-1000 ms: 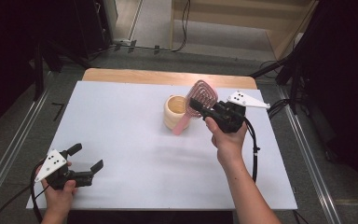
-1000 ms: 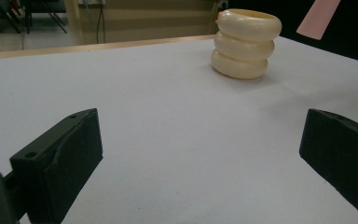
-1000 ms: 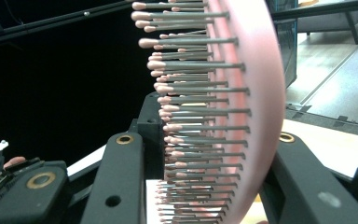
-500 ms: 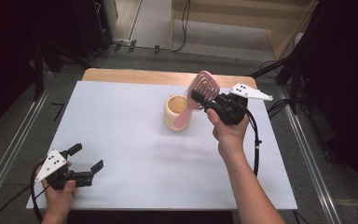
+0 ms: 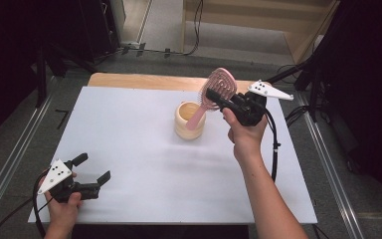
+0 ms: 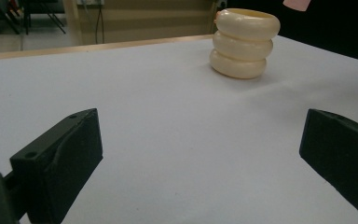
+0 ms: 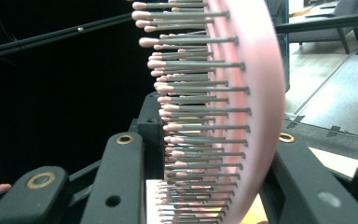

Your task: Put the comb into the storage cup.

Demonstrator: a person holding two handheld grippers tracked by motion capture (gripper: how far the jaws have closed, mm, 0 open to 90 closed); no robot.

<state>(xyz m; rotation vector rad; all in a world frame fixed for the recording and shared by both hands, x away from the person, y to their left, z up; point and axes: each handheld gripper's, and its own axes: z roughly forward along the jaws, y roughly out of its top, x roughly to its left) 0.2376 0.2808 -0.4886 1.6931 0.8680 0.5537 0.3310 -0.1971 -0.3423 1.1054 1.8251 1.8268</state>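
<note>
Fingers of the right gripper (image 5: pixel 213 95) are clenched on the head of a pink hairbrush (image 5: pixel 219 85); in the right gripper view one finger presses into the bristles (image 7: pixel 193 116) and the other against the smooth pink back. The brush stands tilted, head up and leaning away from the person, with its handle (image 5: pixel 197 116) slanting down into the mouth of a cream holder (image 5: pixel 189 121) made of three stacked rings, which sits on the white desk (image 5: pixel 129 124) toward its far side. How deep the handle sits I cannot tell from here.

It looks to me like the brush is being stood in the holder. To do that well, I would keep the grip firm on the head, bring the brush more upright so the handle slides down the inside instead of levering on the rim, and let go only once the handle rests on the bottom. The holder looks light, so a sideways push could tip or shift it.

The left gripper (image 5: pixel 95 169) rests near the front left corner of the desk, well apart from the holder, its fingers (image 6: pixel 63 154) spread wide with nothing between them.
</note>
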